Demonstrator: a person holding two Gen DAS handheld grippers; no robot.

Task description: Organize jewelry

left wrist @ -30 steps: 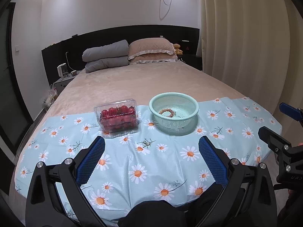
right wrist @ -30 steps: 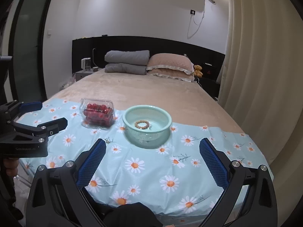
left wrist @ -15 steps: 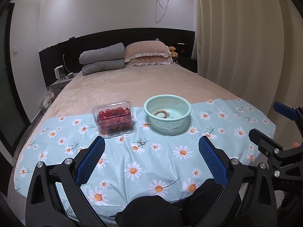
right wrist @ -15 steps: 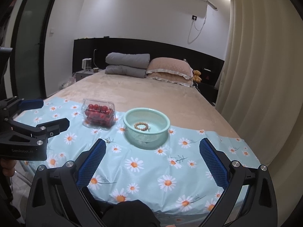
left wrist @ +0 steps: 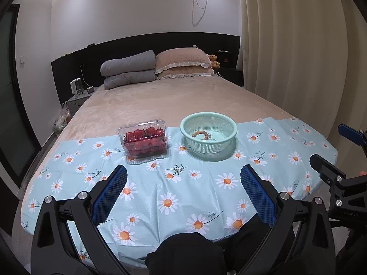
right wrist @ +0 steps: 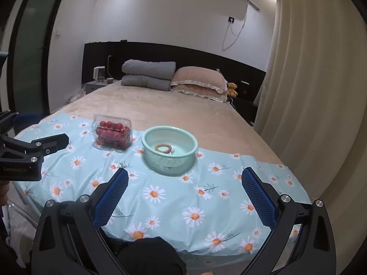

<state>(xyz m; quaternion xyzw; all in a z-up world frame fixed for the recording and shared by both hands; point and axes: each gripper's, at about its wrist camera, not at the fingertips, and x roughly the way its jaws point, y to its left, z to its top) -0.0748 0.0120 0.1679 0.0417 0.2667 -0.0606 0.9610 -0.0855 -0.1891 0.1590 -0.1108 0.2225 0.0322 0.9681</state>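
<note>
**Both grippers held wide over the daisy cloth**

While the two tools hung above the near edge of the bed, the left gripper (left wrist: 182,183) had its blue-padded jaws spread wide with nothing between them, and the right gripper (right wrist: 184,183) stood just as wide apart and just as bare. Below them lay the pale blue daisy-printed cloth (left wrist: 206,197), spread across the foot of the beige bed (left wrist: 174,96). A small tangled piece of jewelry (left wrist: 177,170) lay loose on that cloth, just ahead of the left tool's jaws. Farther on stood a mint-green plastic mesh basket (left wrist: 208,135), and inside it rested a beaded bracelet (left wrist: 201,134) with another small trinket beside it, too small to make out. Left of the basket, near but apart, sat a clear plastic clamshell box of red fruit (left wrist: 145,141). At the far end, folded grey blankets (left wrist: 128,71) and frilled tan pillows (left wrist: 183,63) lay against the black headboard (left wrist: 146,45).
</note>
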